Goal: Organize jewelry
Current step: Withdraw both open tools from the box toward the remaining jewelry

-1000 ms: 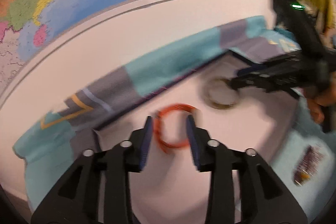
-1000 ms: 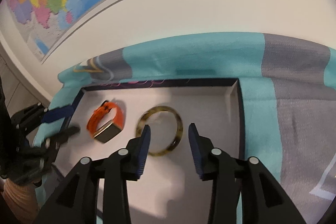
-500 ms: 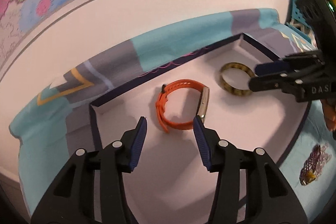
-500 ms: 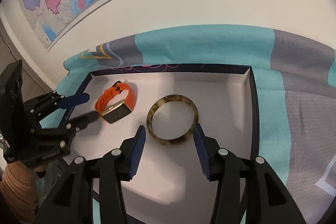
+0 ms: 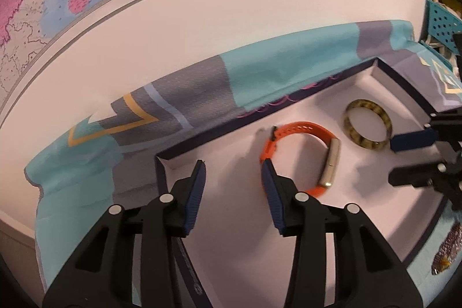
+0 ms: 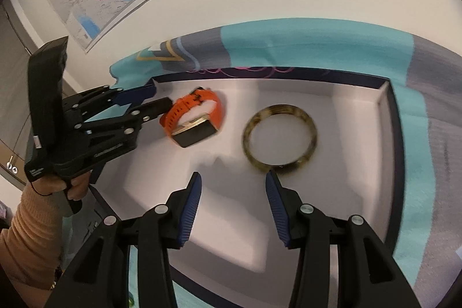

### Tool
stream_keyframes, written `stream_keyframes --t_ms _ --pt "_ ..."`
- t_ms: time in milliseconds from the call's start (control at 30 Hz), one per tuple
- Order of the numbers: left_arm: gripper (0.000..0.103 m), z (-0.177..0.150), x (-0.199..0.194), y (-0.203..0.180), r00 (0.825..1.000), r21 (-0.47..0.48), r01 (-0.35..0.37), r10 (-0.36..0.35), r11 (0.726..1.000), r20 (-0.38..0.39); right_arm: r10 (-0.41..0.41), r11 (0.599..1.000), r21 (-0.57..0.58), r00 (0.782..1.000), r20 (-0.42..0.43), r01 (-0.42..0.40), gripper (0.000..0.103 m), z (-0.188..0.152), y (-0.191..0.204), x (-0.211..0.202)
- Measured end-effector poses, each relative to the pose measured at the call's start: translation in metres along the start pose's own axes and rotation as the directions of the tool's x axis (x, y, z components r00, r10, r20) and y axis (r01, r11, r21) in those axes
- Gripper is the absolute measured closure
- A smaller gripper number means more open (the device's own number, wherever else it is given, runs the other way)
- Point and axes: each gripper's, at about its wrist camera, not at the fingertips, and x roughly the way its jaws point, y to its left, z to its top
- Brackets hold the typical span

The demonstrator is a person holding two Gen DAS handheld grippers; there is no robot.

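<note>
Orange watch (image 6: pixel 193 117), tortoiseshell bangle (image 6: pixel 279 138); writing illegible.

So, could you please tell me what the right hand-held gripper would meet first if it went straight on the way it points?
Probably the near rim of the brown bangle, lying just ahead of the right hand-held gripper on the white tray; depth is hard to judge.

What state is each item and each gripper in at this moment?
Orange watch: lying in the tray, strap buckled into a loop, not gripped.
Tortoiseshell bangle: lying flat in the tray, apart from the watch, not gripped.
Tray: open, on the teal and grey cloth.
Left gripper: closing, nothing between its fingers.
Right gripper: open, empty, just short of the bangle.
</note>
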Motion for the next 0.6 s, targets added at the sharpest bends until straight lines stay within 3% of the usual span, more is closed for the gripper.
stream_keyframes --t_ms 300,600 --pt "0.060 -0.002 -0.012 0.001 1.000 -0.002 0.027 -0.027 1.000 0.008 0.032 0.996 0.079 0.999 0.023 -0.034 0.058 0.020 -0.009 0.011" --pt "0.055 -0.017 -0.027 -0.013 0.982 0.022 0.191 -0.191 0.981 -0.013 0.036 0.998 0.046 0.998 0.051 -0.039 0.052 0.009 -0.006 -0.004"
